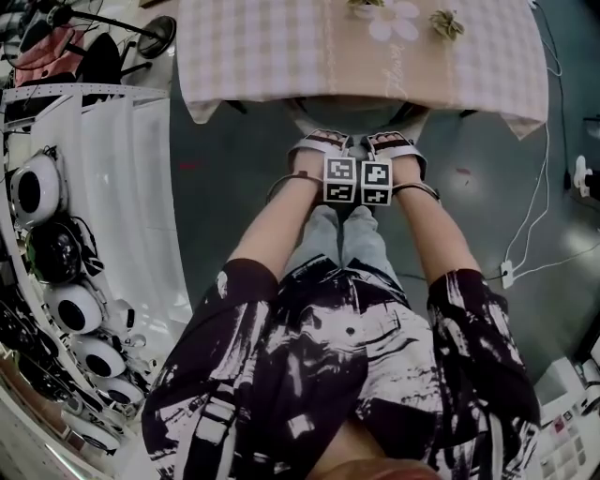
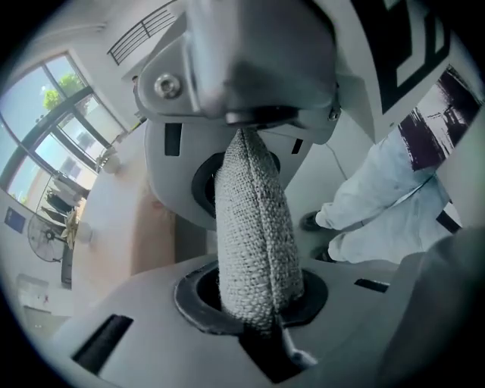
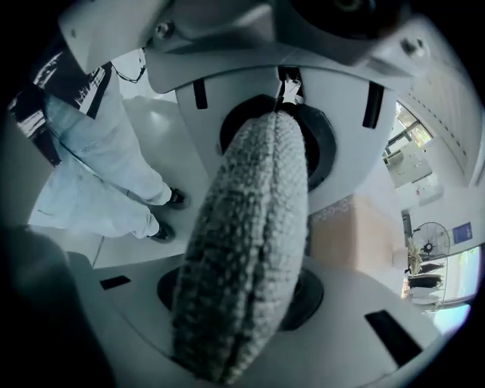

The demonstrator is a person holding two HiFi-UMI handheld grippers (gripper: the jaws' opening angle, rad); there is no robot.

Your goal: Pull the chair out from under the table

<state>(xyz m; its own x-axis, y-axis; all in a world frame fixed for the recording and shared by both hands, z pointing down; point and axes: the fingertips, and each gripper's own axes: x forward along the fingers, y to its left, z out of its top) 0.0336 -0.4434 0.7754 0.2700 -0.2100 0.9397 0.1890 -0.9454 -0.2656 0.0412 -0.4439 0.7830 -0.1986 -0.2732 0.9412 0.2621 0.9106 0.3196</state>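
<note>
Well, from where I stand there is one table [image 1: 234,111] and one chair [image 1: 356,114], and the chair sits tucked in under the table's near edge, with only the curved top of its back showing below the hem of the checked tablecloth [image 1: 272,56]. On the cloth lie two small dried sprigs [image 1: 447,23], one of them cut off by the frame's top.

The person leans over with two bare forearms [image 1: 272,225] stretched down, one claw in each hand. The left gripper [image 1: 325,148] and the right gripper [image 1: 392,148] sit close side by side on the chair's back, each with one marker cube [image 1: 339,178] facing up, so two cubes, nearly touching.

Seen along the left gripper [image 2: 254,246], its two jaws are clamped onto a grey woven rim [image 2: 258,204] of the chair back, which runs between them from top to bottom. The right gripper [image 3: 250,227] does the same: two jaws pinched on the same woven rim [image 3: 231,303], thicker here.

Behind the jaws two dark shoes [image 3: 168,214] stand on the pale floor. One white cable [image 1: 534,202] trails across the floor at the right.
</note>
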